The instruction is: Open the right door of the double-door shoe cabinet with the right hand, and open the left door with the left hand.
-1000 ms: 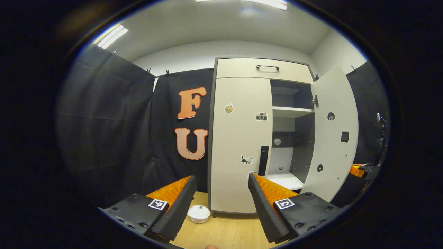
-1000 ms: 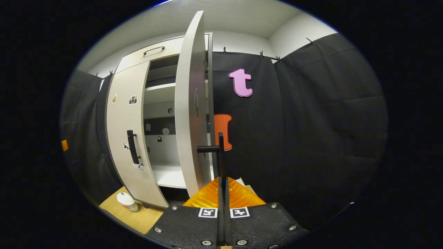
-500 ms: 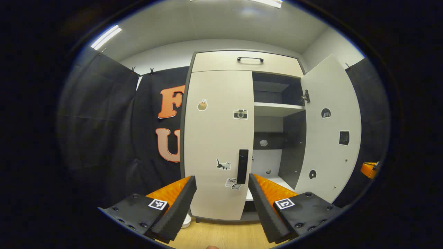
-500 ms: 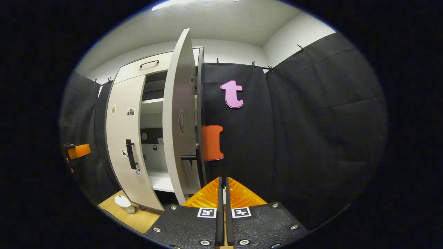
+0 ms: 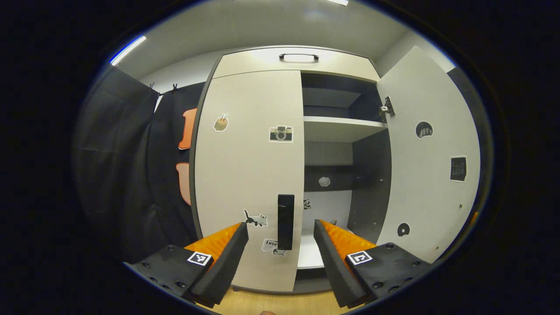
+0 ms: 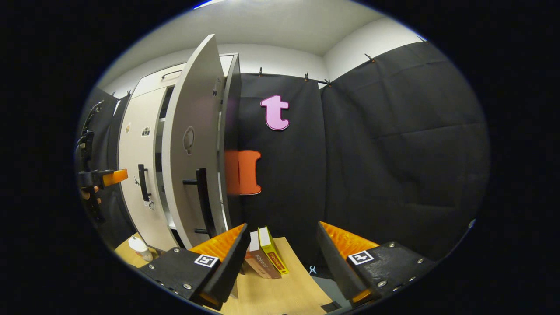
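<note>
Left gripper view: left gripper spread wide, nothing between the foam pads, aimed at the shoe cabinet. Left door shut flat, its black handle standing upright in the gap between the fingers but farther off, not touched. Stickers on that door (a camera, a cat among them). Right door swung wide open, inner face showing; pale shelf and dark interior exposed.

Right gripper view: right gripper likewise spread wide and holding nothing, clear of the cabinet. Right door seen from its outer side, standing well out from the cabinet, its black handle left of and beyond the left finger, apart from it. Left door closed behind it. Two books on the wooden floor between the fingers. Small white cup on the floor by the cabinet base. Left gripper and holding hand at the far left edge.
</note>
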`<state>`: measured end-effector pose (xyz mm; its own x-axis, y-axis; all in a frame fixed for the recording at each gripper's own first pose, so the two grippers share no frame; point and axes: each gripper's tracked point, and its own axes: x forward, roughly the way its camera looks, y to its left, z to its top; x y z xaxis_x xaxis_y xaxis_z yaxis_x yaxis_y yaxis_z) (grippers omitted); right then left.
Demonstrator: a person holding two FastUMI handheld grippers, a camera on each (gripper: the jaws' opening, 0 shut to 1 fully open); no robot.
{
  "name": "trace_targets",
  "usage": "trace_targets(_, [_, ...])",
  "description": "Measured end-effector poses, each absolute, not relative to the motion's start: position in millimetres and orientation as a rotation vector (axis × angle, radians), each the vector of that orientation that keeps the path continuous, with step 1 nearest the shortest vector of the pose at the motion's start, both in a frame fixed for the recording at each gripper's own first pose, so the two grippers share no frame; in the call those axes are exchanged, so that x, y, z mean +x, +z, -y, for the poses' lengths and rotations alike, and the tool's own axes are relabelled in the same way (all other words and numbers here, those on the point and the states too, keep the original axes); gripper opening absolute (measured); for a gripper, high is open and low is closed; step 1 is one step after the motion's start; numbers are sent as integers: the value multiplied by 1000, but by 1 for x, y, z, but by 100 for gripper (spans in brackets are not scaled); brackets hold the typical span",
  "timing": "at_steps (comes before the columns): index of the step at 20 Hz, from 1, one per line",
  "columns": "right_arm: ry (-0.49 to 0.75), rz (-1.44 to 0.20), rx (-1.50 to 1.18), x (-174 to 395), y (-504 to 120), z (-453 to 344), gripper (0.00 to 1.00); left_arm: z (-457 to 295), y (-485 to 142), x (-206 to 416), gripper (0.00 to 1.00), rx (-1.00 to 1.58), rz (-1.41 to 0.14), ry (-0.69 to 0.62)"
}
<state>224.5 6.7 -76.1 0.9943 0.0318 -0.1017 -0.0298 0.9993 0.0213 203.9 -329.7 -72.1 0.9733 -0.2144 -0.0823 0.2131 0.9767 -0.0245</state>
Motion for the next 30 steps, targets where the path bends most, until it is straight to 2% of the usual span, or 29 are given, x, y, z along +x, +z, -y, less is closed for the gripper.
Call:
trace_targets(1, [26,-109,20,225,-79,-3,93,334,-76,213,97,-11,-88,-218])
trace_targets(8, [-3,-158,42,232,-100,21,93,342,-109,271,97,30,-130,-204])
trace_targets(9, [-7,-164,46,232,-102,23,98,341,-114,277,97,30,-140,-199])
trace_targets(10, [-10,-170,48,231,-104,25,99,341,-119,282,97,32,-150,-194])
trace_targets(11, [-14,-174,49,232,-105,27,93,340,-123,287,97,36,-155,-189])
trace_targets(13, [-18,-183,52,232,-109,30,93,341,-131,294,97,27,-167,-189])
trace_targets(14, [-18,-191,55,231,-111,30,99,342,-135,297,96,19,-174,-190])
trace_targets(15, [-13,-199,58,230,-114,29,99,343,-137,299,96,14,-180,-194])
trace_targets(16, [-10,-204,60,229,-115,28,93,346,-140,301,92,11,-182,-196])
trace_targets(17, [-10,-208,60,230,-116,28,93,348,-142,302,89,10,-186,-202])
trace_targets(19, [-9,-211,63,230,-118,27,93,350,-147,304,77,5,-190,-211])
trace_targets(21, [-10,-210,64,229,-116,27,93,355,-152,306,58,-21,-208,-226])
trace_targets(24, [-18,-209,60,227,-115,28,93,357,-156,305,40,-19,-213,-219])
trace_targets(27, [-27,-210,65,224,-116,28,93,357,-156,304,30,-9,-219,-221])
trace_targets(28, [-29,-210,73,222,-114,26,93,356,-157,303,20,-19,-224,-223])
trace_targets(30, [-31,-204,84,219,-111,22,93,355,-158,299,16,-29,-232,-239])
